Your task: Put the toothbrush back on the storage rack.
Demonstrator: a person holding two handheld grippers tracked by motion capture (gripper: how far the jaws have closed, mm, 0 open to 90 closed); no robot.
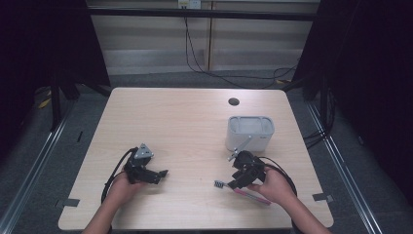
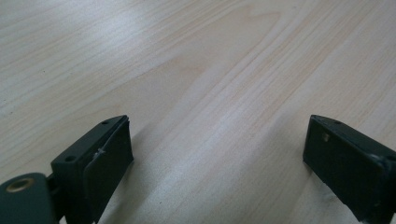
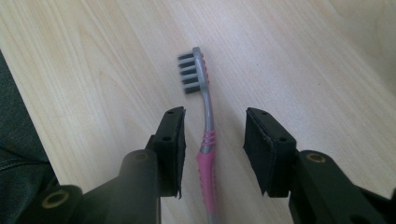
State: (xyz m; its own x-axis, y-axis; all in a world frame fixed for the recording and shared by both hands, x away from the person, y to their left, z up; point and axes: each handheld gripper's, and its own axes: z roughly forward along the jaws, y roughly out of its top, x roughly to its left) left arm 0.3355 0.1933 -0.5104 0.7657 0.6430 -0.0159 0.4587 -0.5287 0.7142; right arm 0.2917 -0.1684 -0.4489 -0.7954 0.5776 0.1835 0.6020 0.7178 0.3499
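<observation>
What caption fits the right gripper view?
Right gripper straddles a pink-and-grey toothbrush lying on the wooden table.

A grey rectangular container (image 1: 250,131) stands on the wooden table (image 1: 170,122), near a dark round hole (image 1: 234,102).

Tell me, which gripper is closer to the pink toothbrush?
Right. The right gripper straddles the toothbrush, jaws not yet touching it. The left gripper sits far across the table.

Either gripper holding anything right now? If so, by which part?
Nothing is held. The right gripper straddles the toothbrush at its neck, where grey meets pink, but gaps show on both sides. The left gripper is open over bare table.
</observation>
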